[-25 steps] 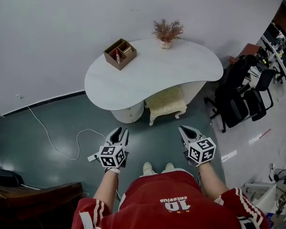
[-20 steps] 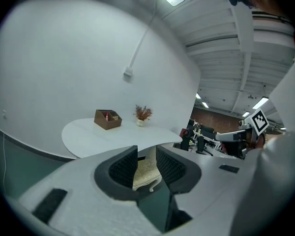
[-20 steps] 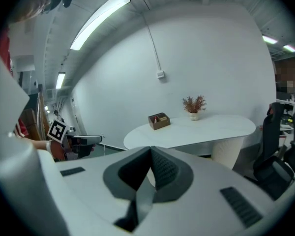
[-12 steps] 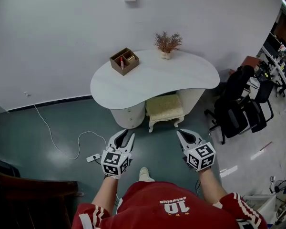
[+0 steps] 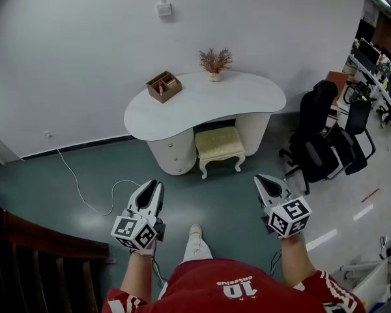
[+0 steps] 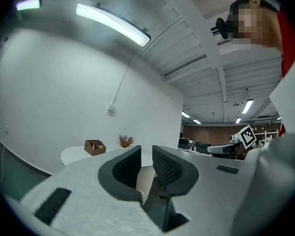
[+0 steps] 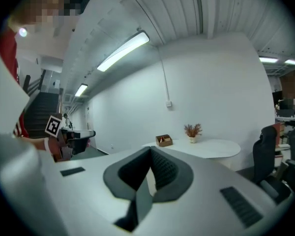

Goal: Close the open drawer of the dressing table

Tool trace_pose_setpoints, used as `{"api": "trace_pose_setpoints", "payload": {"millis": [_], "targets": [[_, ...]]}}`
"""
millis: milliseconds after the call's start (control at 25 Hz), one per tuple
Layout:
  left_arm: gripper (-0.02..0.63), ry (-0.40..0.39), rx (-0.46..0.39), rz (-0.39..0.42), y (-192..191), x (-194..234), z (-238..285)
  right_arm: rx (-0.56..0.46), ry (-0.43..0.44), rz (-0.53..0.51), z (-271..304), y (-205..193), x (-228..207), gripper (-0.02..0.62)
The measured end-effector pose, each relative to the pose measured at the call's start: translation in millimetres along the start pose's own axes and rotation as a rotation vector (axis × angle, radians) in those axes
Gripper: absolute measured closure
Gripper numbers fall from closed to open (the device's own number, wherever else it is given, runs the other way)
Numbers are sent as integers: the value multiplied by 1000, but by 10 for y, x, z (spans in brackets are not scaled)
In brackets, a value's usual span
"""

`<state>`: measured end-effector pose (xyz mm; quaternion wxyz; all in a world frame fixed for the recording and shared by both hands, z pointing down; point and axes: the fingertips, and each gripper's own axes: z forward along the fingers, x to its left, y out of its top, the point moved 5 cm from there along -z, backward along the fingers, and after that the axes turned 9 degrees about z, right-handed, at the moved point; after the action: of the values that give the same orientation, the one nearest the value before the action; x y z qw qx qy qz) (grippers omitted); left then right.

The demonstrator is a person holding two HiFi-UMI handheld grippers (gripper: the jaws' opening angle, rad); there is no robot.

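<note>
The white kidney-shaped dressing table (image 5: 212, 103) stands against the far wall, with its drawer pedestal (image 5: 173, 152) under the left end. From this distance I cannot make out which drawer stands open. Both grippers hang in the air well short of the table and point toward it. My left gripper (image 5: 150, 189) has a narrow gap between its jaws, which are closing on nothing. The gap of the left gripper (image 6: 146, 162) lines up with the table (image 6: 74, 154). My right gripper (image 5: 268, 184) is shut and empty, its tips meeting.
A padded stool (image 5: 219, 145) sits under the table. A wooden organiser box (image 5: 163, 86) and a dried plant (image 5: 214, 62) stand on top. Black office chairs (image 5: 320, 142) crowd the right. A white cable (image 5: 85, 191) trails across the floor at left, by a dark wooden railing (image 5: 32, 259).
The table now looks smaller and farther off. Both grippers have risen and spread apart, the left toward the left, the right toward the right. The left jaws have narrowed.
</note>
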<state>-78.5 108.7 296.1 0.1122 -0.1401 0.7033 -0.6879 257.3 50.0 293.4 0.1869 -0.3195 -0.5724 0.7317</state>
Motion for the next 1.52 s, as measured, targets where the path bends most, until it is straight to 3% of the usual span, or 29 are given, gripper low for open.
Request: {"api": "trace_pose_setpoints", "payload": {"millis": [280,600,920,1520], "targets": [[602,24,-34,36,173,-757,-530,-85,81,-43,-617,30,303,591],[618,-30,-54,88,298,-1300,-641,-173,53,26,-988,-48,366,591],[618,-28,-8,124,201,-1466,-668,-179,37,14,-1140,-128,401,592],[618,39,-12,112,143,-1419,-970,-177,82,10,-1170,-120,530,591]]}}
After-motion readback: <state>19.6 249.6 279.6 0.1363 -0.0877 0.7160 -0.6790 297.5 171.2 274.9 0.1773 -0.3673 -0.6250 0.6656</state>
